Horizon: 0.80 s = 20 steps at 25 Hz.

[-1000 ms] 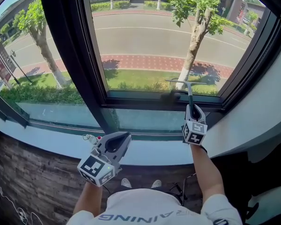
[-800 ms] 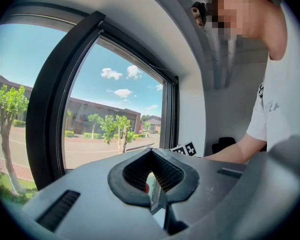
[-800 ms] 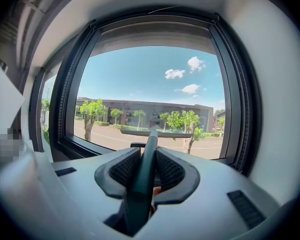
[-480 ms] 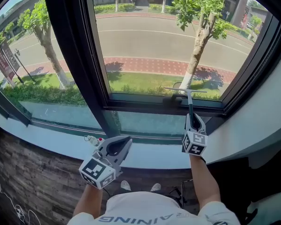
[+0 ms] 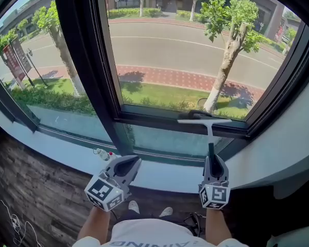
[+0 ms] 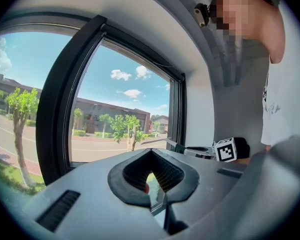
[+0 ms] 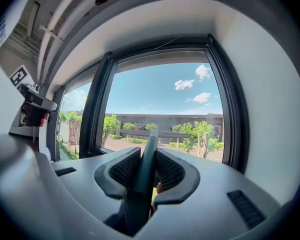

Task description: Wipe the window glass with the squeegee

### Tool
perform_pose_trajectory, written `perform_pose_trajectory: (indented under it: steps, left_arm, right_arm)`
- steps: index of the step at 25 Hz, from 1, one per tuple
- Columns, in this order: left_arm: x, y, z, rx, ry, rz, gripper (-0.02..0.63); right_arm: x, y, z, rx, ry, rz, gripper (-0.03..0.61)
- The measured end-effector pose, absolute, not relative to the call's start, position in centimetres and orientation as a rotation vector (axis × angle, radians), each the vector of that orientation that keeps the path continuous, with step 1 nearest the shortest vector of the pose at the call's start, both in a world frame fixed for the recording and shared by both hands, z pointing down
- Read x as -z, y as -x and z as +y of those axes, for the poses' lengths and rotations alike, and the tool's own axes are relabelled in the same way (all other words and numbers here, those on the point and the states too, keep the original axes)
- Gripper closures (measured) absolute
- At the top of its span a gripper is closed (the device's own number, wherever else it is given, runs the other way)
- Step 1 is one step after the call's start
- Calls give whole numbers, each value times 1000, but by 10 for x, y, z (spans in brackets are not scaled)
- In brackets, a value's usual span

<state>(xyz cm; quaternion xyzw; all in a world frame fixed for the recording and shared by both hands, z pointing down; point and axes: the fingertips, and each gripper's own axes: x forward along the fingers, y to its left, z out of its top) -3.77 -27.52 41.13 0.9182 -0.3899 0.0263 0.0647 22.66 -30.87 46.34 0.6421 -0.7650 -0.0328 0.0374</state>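
Observation:
The squeegee (image 5: 210, 138) has a dark green handle and a pale crossbar blade (image 5: 204, 121). My right gripper (image 5: 210, 161) is shut on the lower end of the handle and holds it upright. The blade sits in front of the bottom frame of the right window glass (image 5: 185, 50); whether it touches is unclear. In the right gripper view the handle (image 7: 149, 149) runs up between the pads. My left gripper (image 5: 133, 160) hangs low at the left, shut and holding nothing, near the sill. The left gripper view shows its pads (image 6: 135, 171) closed together.
A thick black mullion (image 5: 85, 60) splits the window into two panes. A white sill (image 5: 159, 171) runs below the frame, with a small white and red item (image 5: 102, 153) on it beside the left gripper. A white wall (image 5: 293, 143) closes in on the right.
The right gripper has moved down and back toward me with the squeegee. The blade has dropped from the lower glass to the bottom frame. The left gripper has hardly moved.

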Motion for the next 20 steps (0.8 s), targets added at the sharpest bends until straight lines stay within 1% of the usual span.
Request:
perform_pose_trajectory:
  steps: [5,9,14,20]
  left_arm:
    - [-417,34,-272,-91,-2761,-1202,597]
    - [-422,52,-279,-89,-2779,-1196,597]
    - [-419,106,-290,-67,-2827,-1155,597]
    - [-417,199,-303,-112,-2881,-1121,597]
  right_arm:
    - [-459,-241,-299,47,-1992,-2389,479]
    - [-454,-226,-292,15,-2026,-2402,479]
    - [-439,-176,-289,27,-2091,-2374,479]
    - [-418,-88,-301,31,-2193,-2362,479]
